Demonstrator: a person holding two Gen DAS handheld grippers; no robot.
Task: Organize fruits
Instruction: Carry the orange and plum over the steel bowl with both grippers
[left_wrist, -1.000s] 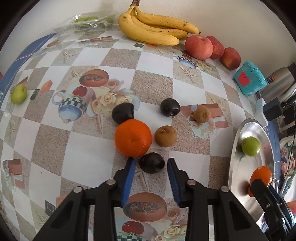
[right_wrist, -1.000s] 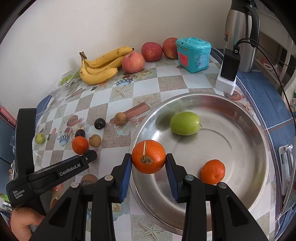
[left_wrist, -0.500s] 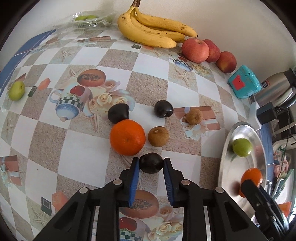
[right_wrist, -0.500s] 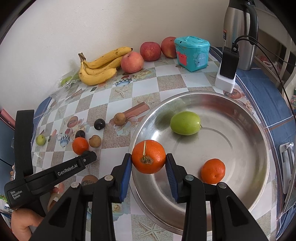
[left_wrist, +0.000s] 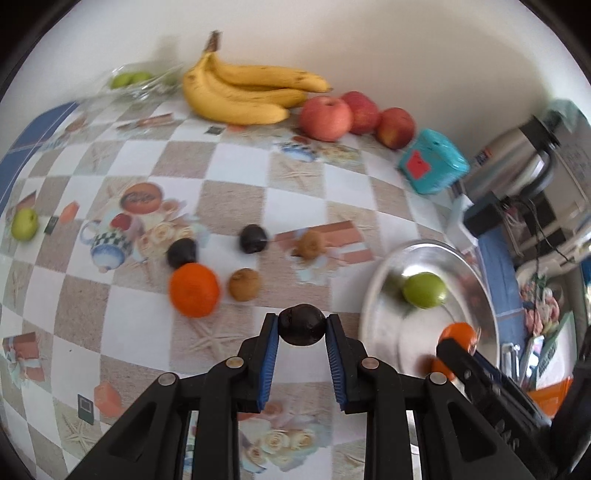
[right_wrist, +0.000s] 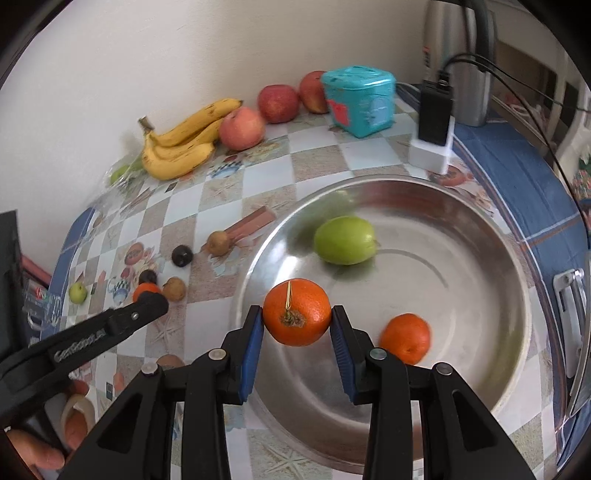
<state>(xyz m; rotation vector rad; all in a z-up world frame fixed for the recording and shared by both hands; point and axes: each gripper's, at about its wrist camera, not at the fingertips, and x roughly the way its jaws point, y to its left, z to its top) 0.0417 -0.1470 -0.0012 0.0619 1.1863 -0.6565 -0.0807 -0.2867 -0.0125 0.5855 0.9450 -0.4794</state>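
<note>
My left gripper (left_wrist: 301, 326) is shut on a dark plum (left_wrist: 302, 325) and holds it above the tablecloth. Behind it lie an orange (left_wrist: 194, 290), a brown kiwi (left_wrist: 243, 283), two more dark plums (left_wrist: 253, 238) and another kiwi (left_wrist: 312, 243). My right gripper (right_wrist: 297, 323) is shut on an orange (right_wrist: 297, 312) over the near-left rim of the steel bowl (right_wrist: 461, 229). Inside the bowl lie a green fruit (right_wrist: 344, 240) and a small orange (right_wrist: 405, 338). The left gripper's black body (right_wrist: 92, 332) shows at the left of the right wrist view.
Bananas (left_wrist: 240, 92) and three red apples (left_wrist: 325, 118) line the wall. A teal box (left_wrist: 432, 162), a steel flask (right_wrist: 458, 62) and a charger with cable (right_wrist: 436, 114) stand beyond the bowl. A small green fruit (left_wrist: 24, 223) lies far left; a plastic bag with green fruit (left_wrist: 129, 79) sits by the bananas.
My left gripper closed on the dark plum and lifted it off the cloth, moving toward the bowl. The right gripper kept its orange almost still over the bowl's rim.
</note>
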